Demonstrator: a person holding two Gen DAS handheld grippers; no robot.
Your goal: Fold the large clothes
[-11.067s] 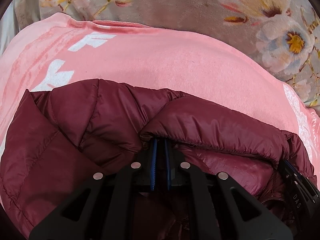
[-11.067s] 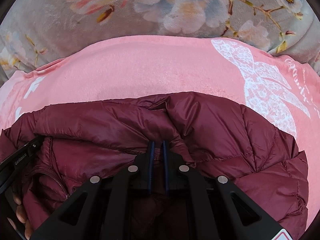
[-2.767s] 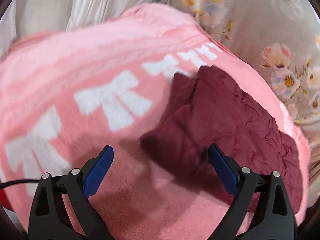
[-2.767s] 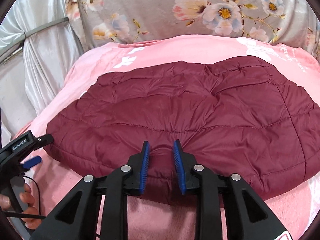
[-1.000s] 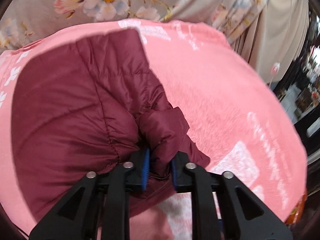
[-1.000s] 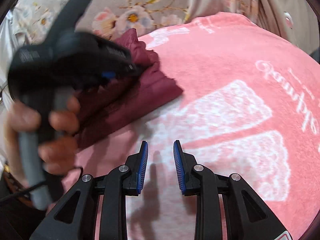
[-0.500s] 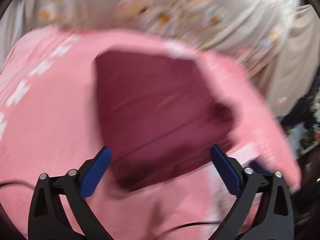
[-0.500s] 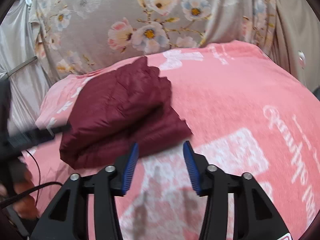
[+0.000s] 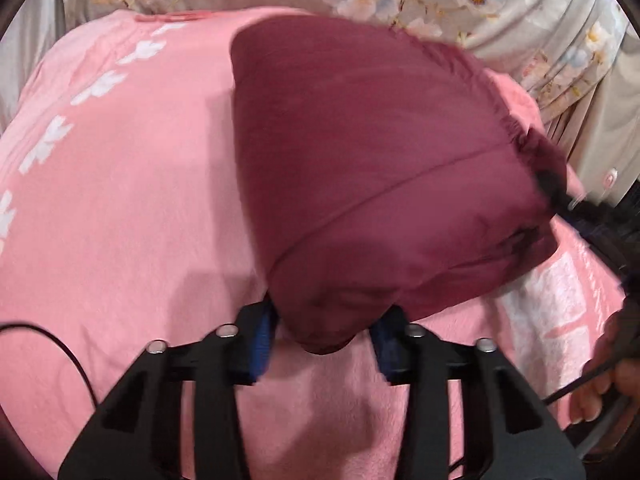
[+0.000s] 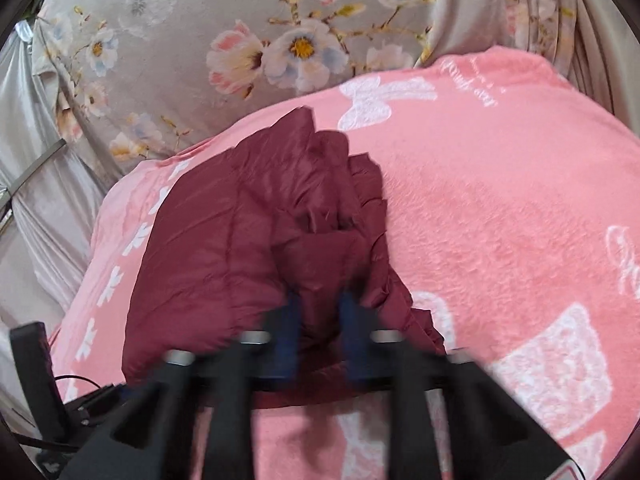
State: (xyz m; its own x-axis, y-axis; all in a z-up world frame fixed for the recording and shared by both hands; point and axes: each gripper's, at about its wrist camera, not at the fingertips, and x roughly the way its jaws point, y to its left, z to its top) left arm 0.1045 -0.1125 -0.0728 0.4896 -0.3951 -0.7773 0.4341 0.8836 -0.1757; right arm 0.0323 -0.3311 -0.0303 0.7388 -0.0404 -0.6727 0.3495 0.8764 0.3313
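Observation:
A folded maroon puffer jacket [image 9: 372, 168] lies on a pink blanket [image 9: 120, 200]. In the left wrist view my left gripper [image 9: 324, 340] has its blue-padded jaws on either side of the jacket's near corner, closing on it. In the right wrist view the jacket [image 10: 240, 248] is a bundled stack, and my right gripper [image 10: 320, 332], blurred by motion, has its jaws around the jacket's near edge. The right gripper also shows at the jacket's right corner in the left wrist view [image 9: 560, 196].
The pink blanket [image 10: 500, 220] has white bow prints and covers a bed. A grey floral curtain [image 10: 260, 40] hangs behind it. A black cable [image 9: 60, 344] lies at the lower left. The person's hand [image 9: 604, 396] is at the lower right.
Both grippers have moved in onto the folded jacket. The left jaws have narrowed from wide open around its corner; the right jaws have narrowed around its near edge.

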